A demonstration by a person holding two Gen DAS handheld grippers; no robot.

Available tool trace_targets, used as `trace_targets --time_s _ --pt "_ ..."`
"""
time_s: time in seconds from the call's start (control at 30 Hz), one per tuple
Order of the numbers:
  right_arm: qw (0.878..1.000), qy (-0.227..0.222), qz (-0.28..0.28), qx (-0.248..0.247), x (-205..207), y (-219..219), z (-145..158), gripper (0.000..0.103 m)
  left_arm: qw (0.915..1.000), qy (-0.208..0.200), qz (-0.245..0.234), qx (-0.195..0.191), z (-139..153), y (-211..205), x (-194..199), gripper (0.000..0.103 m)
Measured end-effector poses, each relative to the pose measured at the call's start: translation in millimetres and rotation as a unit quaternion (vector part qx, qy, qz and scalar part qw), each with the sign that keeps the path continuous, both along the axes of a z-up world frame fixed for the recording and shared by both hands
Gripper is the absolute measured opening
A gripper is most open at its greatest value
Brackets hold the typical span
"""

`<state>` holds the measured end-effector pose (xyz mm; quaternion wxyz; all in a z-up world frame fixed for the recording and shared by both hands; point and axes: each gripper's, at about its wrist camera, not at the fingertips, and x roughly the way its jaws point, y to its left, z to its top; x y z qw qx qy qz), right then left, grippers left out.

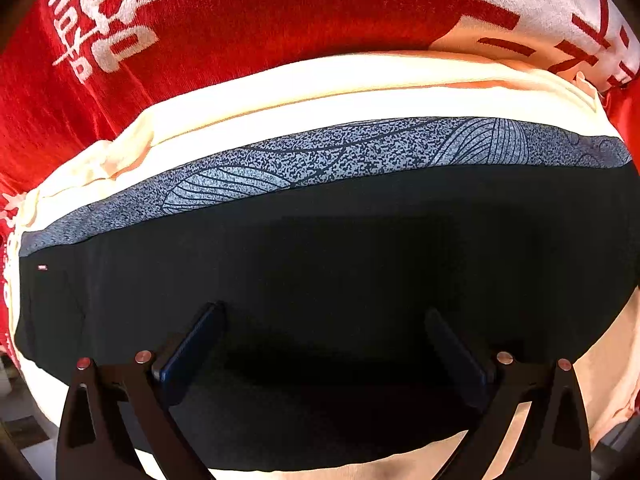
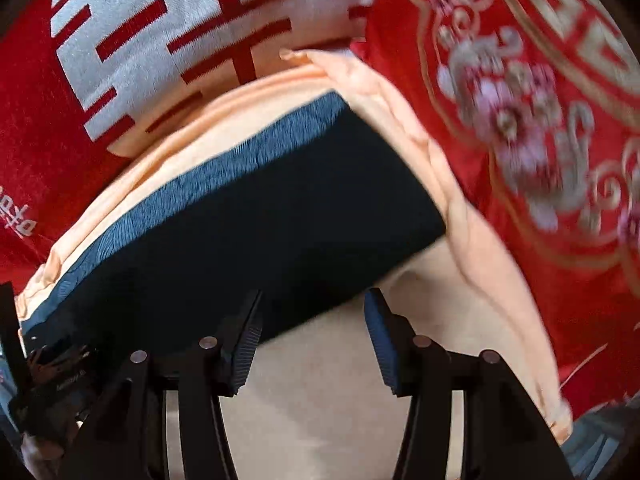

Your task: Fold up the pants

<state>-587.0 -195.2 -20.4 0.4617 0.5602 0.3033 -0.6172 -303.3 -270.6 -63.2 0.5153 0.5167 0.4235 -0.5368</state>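
Note:
The pants are black with a blue-grey patterned band along their far edge, and they lie folded flat on a cream cloth. My left gripper points down over the middle of the black fabric, its jaws wide open and nothing between the pads. In the right wrist view the same pants form a slanted dark block. My right gripper hovers at their near right edge, open and gripping nothing, with its left finger over the black hem and its right finger over the cream cloth.
Red bedding with large white characters lies beyond the cream cloth. A red cover with gold and pink embroidery lies to the right. A dark piece of gear shows at the lower left of the right wrist view.

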Motion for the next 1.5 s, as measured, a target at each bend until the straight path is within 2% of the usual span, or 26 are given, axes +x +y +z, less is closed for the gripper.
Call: trace_targets --time_s 0.2,0.33,0.43,0.6,0.77,0.87,1.17,1.27,1.33,1.4,1.43,1.5 --pt "0.999 -0.030 -0.009 0.006 -5.1 14.8 -1.8 0.055 1.0000 0.003 0.004 0.003 -0.1 -5.0 -2.3 0.103" --pt "0.996 -0.077 -0.035 -0.004 -14.7 22.6 -8.6 0.055 1.0000 0.003 0.006 0.001 -0.2 -7.5 -2.6 0.103" --pt "0.989 -0.130 -0.066 -0.022 -24.7 32.2 -13.6 0.056 1.0000 0.002 0.006 0.000 -0.1 -6.4 -3.2 0.103" --pt "0.969 -0.208 -0.105 -0.079 -40.8 46.9 -22.7 0.056 1.0000 -0.005 0.001 -0.002 1.6 -4.9 -7.6 0.103" --pt "0.943 -0.277 -0.149 -0.113 -55.9 62.6 -47.8 0.056 0.9998 -0.017 -0.009 -0.009 3.2 -5.6 -12.4 0.103" --pt "0.927 -0.306 -0.166 -0.142 -61.0 63.2 -52.6 0.056 0.9998 -0.017 -0.009 -0.010 2.9 -5.8 -13.4 0.103" --pt "0.910 -0.329 -0.169 -0.189 -71.5 37.3 -61.6 0.056 0.9995 -0.024 -0.012 -0.018 4.0 3.1 -24.2 0.103" --pt "0.908 -0.323 -0.168 -0.206 -71.2 27.6 -60.7 0.056 0.9995 -0.022 -0.011 -0.021 4.7 6.1 -26.2 0.103" --pt "0.906 -0.325 -0.173 -0.209 -70.5 21.7 -61.0 0.058 0.9994 -0.022 -0.011 -0.023 4.7 7.8 -25.8 0.103" --pt "0.907 -0.331 -0.178 -0.191 -70.0 14.6 -61.2 0.057 0.9993 -0.025 -0.015 -0.023 5.8 8.2 -26.7 0.103" --pt "0.908 -0.333 -0.184 -0.177 -71.1 12.0 -61.7 0.054 0.9991 -0.029 -0.017 -0.024 7.7 7.5 -26.9 0.103" --pt "0.912 -0.332 -0.189 -0.150 -73.9 10.2 -64.2 0.030 0.9984 -0.038 -0.024 -0.035 16.2 7.1 -31.3 0.098"
